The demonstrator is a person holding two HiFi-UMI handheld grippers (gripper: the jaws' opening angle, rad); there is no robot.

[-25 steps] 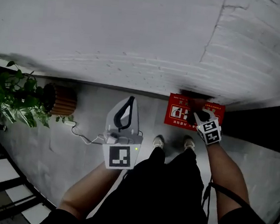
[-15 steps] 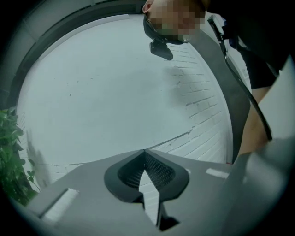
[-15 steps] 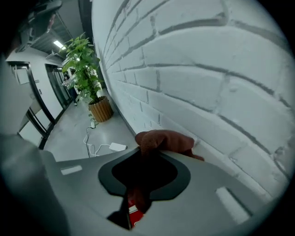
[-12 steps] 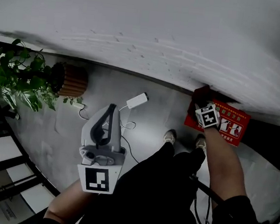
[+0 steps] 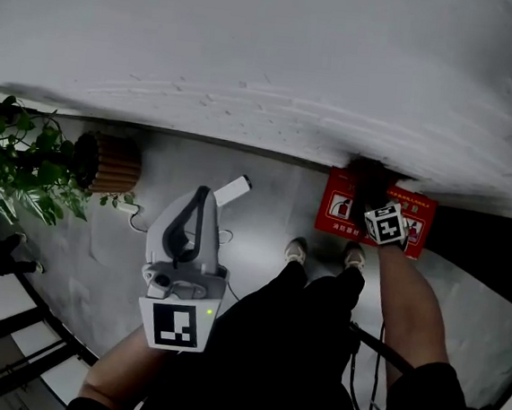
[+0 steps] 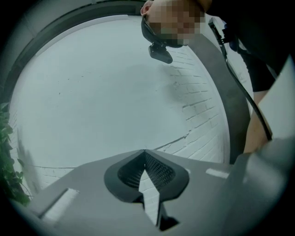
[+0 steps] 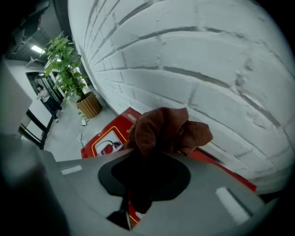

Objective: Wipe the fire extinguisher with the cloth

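A red fire extinguisher box (image 5: 338, 213) with white pictures stands on the floor against the white brick wall; it also shows in the right gripper view as the red box (image 7: 107, 139). My right gripper (image 5: 368, 191) points steeply down just over the box's top edge by the wall. It is shut on a bunched red-brown cloth (image 7: 167, 129), which looks dark in the head view as the cloth (image 5: 367, 174). My left gripper (image 5: 205, 195) is held out level over the floor to the left, shut and empty. In its own view the left gripper (image 6: 144, 152) faces bare wall.
A leafy plant (image 5: 14, 169) and a round slatted pot (image 5: 109, 164) stand at the left. A white power adapter (image 5: 232, 189) with its cable lies on the grey floor. The person's shoes (image 5: 296, 249) are just before the box. A dark strip (image 5: 482, 241) runs right of the box.
My right gripper has sunk with the cloth, down to the top of the red box. The left gripper has drifted left and lower in the head view, still shut.
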